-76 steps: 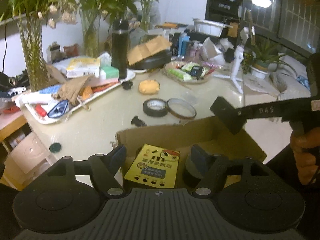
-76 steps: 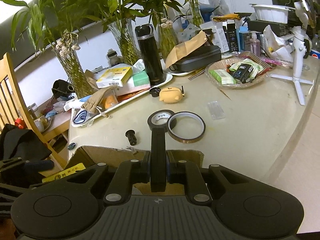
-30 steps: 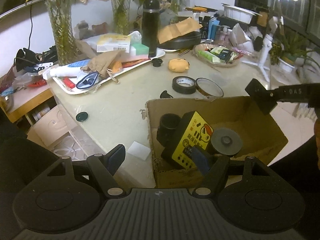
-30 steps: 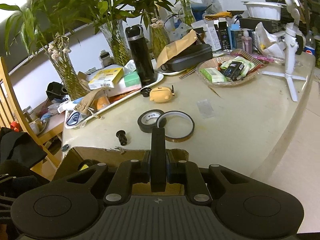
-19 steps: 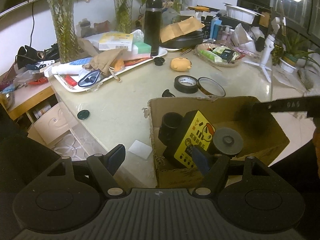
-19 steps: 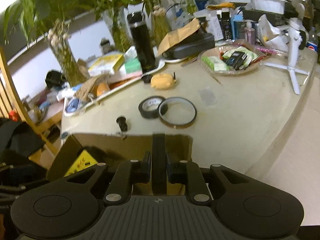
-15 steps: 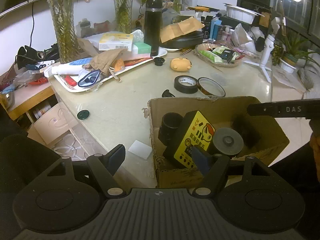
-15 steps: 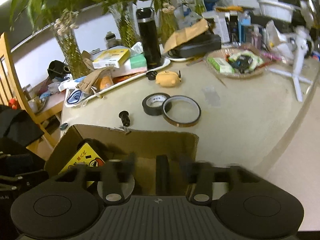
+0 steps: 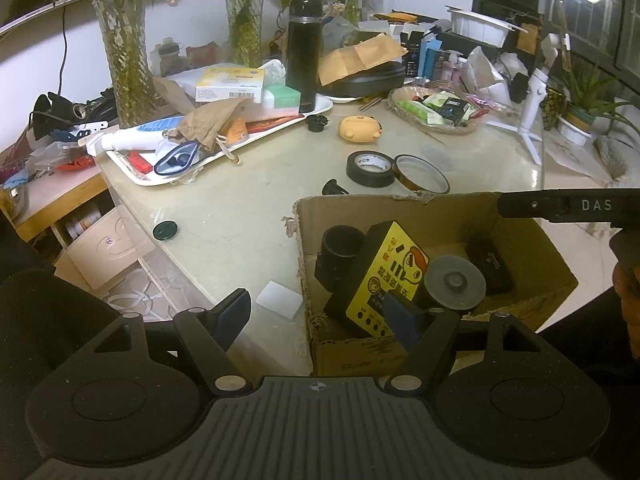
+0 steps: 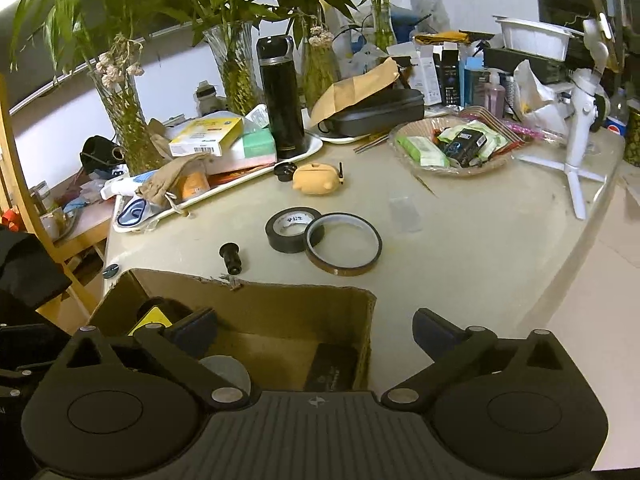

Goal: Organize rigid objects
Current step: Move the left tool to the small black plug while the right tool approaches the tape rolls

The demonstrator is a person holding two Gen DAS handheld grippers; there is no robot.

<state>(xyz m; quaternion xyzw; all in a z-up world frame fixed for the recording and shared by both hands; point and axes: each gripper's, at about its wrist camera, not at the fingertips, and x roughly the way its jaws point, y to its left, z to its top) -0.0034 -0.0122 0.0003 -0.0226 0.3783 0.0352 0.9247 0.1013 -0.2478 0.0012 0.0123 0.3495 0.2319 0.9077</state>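
A cardboard box [image 9: 400, 204] stands at the table's near edge. In it lie a black cylinder [image 9: 340, 254], a black device with a yellow label [image 9: 384, 276], a grey disc [image 9: 454, 284] and a flat black bar [image 9: 490, 264]. My left gripper [image 9: 318, 316] is open above the box's near left corner, gripping nothing. My right gripper [image 10: 314, 330] hangs over the box [image 10: 280, 300], its jaws opening wide with nothing between them. The black bar [image 10: 330, 368] lies on the box floor below it. One right finger [image 9: 560, 205] shows in the left wrist view.
On the table beyond the box lie a black tape roll [image 10: 294, 230], an amber tape ring [image 10: 344, 244], a small black knob [image 10: 231, 258] and a yellow case [image 10: 316, 178]. Farther back are a cluttered white tray [image 10: 312, 148], a black flask [image 10: 282, 100], glass vases, a basket [image 10: 452, 170] and a white tripod [image 10: 576, 168].
My right gripper was shut on the black bar above the box; its jaws have opened and the bar now lies inside the box. The left gripper has stayed put.
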